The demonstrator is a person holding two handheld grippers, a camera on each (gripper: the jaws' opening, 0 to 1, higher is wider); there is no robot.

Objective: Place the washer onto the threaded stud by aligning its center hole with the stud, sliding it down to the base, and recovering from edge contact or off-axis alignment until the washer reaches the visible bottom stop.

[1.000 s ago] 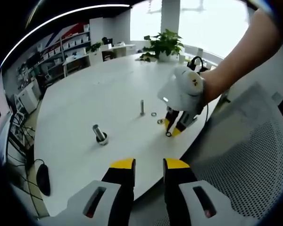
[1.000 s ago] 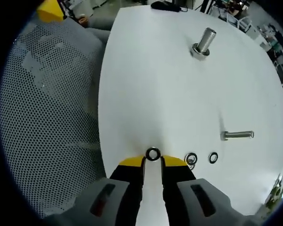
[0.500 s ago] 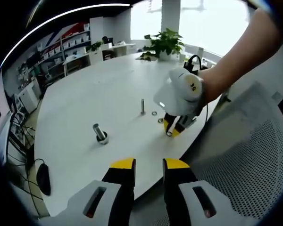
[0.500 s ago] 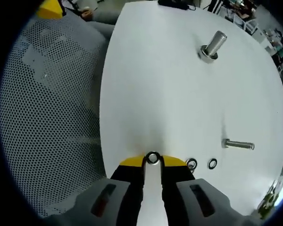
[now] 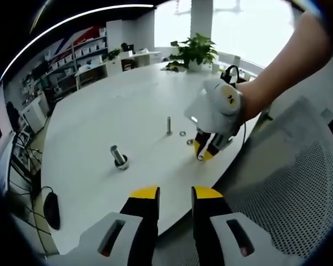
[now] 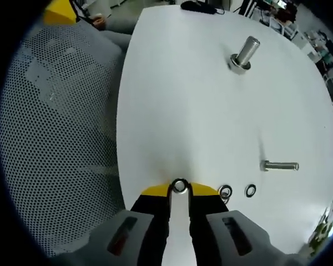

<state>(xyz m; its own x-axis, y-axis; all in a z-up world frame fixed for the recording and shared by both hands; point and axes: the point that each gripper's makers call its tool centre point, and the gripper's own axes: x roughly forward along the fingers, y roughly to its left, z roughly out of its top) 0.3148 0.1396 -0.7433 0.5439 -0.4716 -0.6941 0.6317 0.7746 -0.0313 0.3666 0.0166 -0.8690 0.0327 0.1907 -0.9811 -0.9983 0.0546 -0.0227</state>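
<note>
My right gripper (image 6: 179,191) is shut on a small steel washer (image 6: 179,186), pinched between its yellow tips just above the white table's (image 6: 177,111) near edge. The left gripper view shows that same right gripper (image 5: 201,153) with the washer (image 5: 199,158) in a person's hand. A thin threaded stud (image 6: 279,165) (image 5: 168,125) stands upright on the table, a short way from the held washer. A thicker bolt (image 6: 243,54) (image 5: 119,157) stands farther off. My left gripper (image 5: 175,194) hangs open off the table's edge, nothing between its tips.
Two loose washers (image 6: 225,192) (image 6: 250,190) lie beside the right gripper, between it and the thin stud. A grey mesh chair (image 6: 50,138) (image 5: 288,183) sits against the table edge. A black mouse (image 5: 50,210) lies at the table's far end, and a potted plant (image 5: 195,52) at the back.
The right gripper has wobbled slightly over the table edge, still holding the washer. The left gripper has stayed put.
</note>
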